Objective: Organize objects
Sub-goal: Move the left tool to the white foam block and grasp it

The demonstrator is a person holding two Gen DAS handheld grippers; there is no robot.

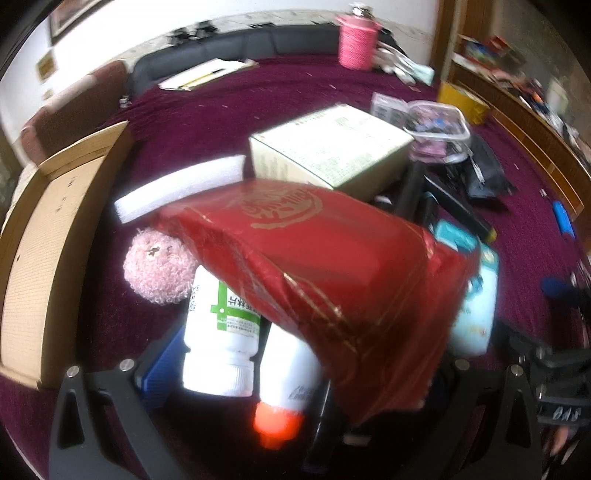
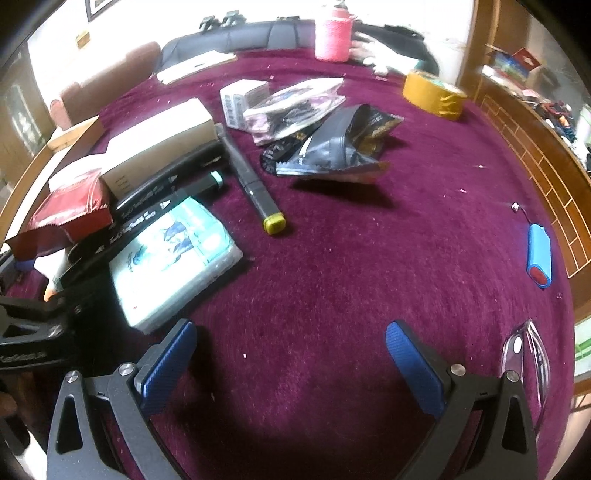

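A red foil packet (image 1: pixel 332 280) lies tilted on top of a white pill bottle with a green label (image 1: pixel 221 332) and a white bottle with an orange cap (image 1: pixel 284 398). My left gripper (image 1: pixel 295 373) is open around this pile. Its left blue pad (image 1: pixel 159 365) stands clear of the packet, and the right finger is mostly hidden behind it. In the right wrist view the red packet (image 2: pixel 70 214) sits beside black markers (image 2: pixel 147 206) and a tissue pack (image 2: pixel 173 258). My right gripper (image 2: pixel 291 365) hangs open over bare maroon cloth (image 2: pixel 332 277).
An open cardboard box (image 1: pixel 55 240) stands at the left, with a pink fluffy ball (image 1: pixel 159 269), white foam block (image 1: pixel 181 192) and cream box (image 1: pixel 328 147) nearby. Farther off lie a yellow-capped marker (image 2: pixel 251 181), black foil bag (image 2: pixel 332 147), tape roll (image 2: pixel 432 94), blue cylinder (image 2: pixel 539 254) and pink cup (image 2: pixel 332 33).
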